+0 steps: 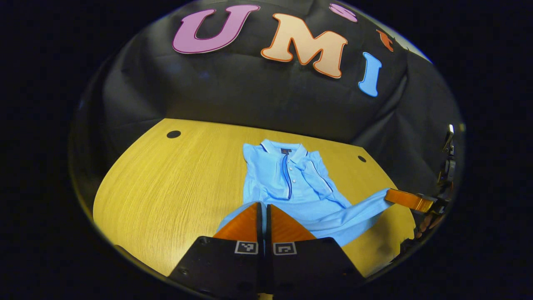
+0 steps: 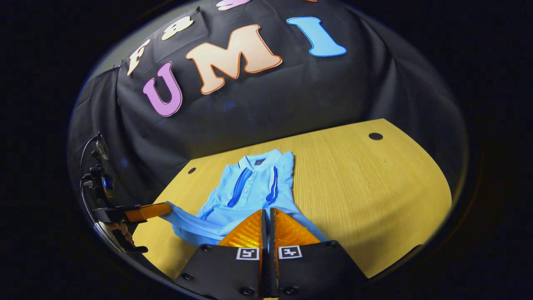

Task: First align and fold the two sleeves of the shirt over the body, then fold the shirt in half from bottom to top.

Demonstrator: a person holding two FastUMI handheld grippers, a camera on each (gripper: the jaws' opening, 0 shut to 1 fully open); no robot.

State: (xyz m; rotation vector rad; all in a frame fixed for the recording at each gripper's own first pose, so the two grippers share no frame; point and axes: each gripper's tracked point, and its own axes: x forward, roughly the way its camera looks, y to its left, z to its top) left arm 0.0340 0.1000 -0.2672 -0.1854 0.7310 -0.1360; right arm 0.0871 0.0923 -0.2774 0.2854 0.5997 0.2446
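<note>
A light blue polo shirt (image 1: 287,179) lies collar-away on the wooden table (image 1: 166,187), both sleeves folded in over the body. In the left gripper view, my left gripper (image 1: 264,206) is shut on the shirt's near hem corner. Farther right, my right gripper (image 1: 389,195) pinches the other hem corner, and the hem stretches between them, raised off the table. In the right gripper view, my right gripper (image 2: 267,211) is shut on the hem of the shirt (image 2: 254,187). My left gripper (image 2: 166,207) grips the far corner at the left.
Round cable holes (image 1: 173,134) (image 1: 362,158) sit near the table's back corners. Bare wood of the table (image 2: 374,187) spreads wide beside the shirt. Black cloth wall stands behind the table. A person's fingers (image 2: 120,229) hold the left gripper.
</note>
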